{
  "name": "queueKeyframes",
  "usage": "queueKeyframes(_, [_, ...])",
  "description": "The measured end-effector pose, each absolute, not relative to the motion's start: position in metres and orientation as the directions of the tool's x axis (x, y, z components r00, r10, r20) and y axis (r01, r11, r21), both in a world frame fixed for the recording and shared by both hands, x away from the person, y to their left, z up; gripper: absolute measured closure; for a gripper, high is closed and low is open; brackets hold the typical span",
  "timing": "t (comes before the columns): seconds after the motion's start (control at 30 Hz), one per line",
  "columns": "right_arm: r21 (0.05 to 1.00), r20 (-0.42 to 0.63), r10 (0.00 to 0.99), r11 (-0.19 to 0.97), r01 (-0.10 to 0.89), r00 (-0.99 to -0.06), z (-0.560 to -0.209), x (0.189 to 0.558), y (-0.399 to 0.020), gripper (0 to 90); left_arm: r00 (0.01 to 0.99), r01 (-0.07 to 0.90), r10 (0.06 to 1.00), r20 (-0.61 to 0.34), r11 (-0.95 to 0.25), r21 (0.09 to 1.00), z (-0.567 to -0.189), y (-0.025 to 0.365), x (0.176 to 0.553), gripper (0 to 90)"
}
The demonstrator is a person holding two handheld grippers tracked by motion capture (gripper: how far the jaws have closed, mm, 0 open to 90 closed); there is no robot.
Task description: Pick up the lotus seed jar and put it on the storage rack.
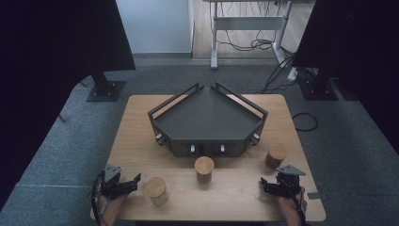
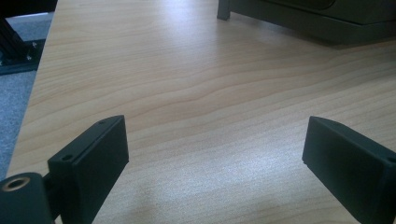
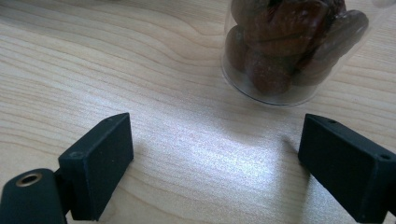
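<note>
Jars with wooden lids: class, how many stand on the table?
3. One jar stands beside the left hand-held gripper, one at the middle before the tray, one near the right hand-held gripper.

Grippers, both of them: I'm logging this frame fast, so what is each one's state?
Left gripper: open, holding nothing.
Right gripper: open, holding nothing.

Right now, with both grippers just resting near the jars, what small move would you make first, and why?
Probably ease the right gripper forward toward the clear jar of dark brown dried fruit with a wooden lid. Its jaws stand open with nothing between them, and the jar stands just ahead of them on the light wooden table, slightly off to one side.
</note>
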State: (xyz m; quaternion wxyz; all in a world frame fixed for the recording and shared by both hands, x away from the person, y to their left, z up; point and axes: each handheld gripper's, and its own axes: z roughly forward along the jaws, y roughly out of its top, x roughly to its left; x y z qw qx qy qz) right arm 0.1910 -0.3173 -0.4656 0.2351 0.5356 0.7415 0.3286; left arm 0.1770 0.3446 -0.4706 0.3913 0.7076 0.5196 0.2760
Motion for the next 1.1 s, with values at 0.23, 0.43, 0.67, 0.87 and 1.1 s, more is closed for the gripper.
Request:
queueKeyframes(0.23, [0.739,0.003,0.948,0.211,0.64,-0.317,-0.466,0.191,-0.317,9.9,0.312,0.506,0.95,-0.014,-0.154,0.849,-0.47,0.345,0.175,7.0])
queueKeyframes(0.43, [0.739,0.003,0.948,0.213,0.639,-0.319,-0.466,0.191,-0.318,9.8,0.318,0.484,0.948,-0.011,-0.153,0.861,-0.469,0.345,0.171,7.1])
queueKeyframes(0.67, [0.739,0.003,0.947,0.214,0.639,-0.32,-0.466,0.191,-0.318,9.8,0.325,0.451,0.946,-0.008,-0.148,0.88,-0.47,0.346,0.166,7.2])
queueKeyframes(0.87, [0.739,0.003,0.947,0.214,0.639,-0.321,-0.466,0.191,-0.318,9.8,0.33,0.431,0.944,-0.005,-0.146,0.89,-0.47,0.347,0.163,7.3])
queueKeyframes(1.1, [0.739,0.003,0.947,0.215,0.638,-0.322,-0.466,0.191,-0.318,9.8,0.338,0.401,0.941,-0.005,-0.139,0.905,-0.469,0.348,0.158,7.3])
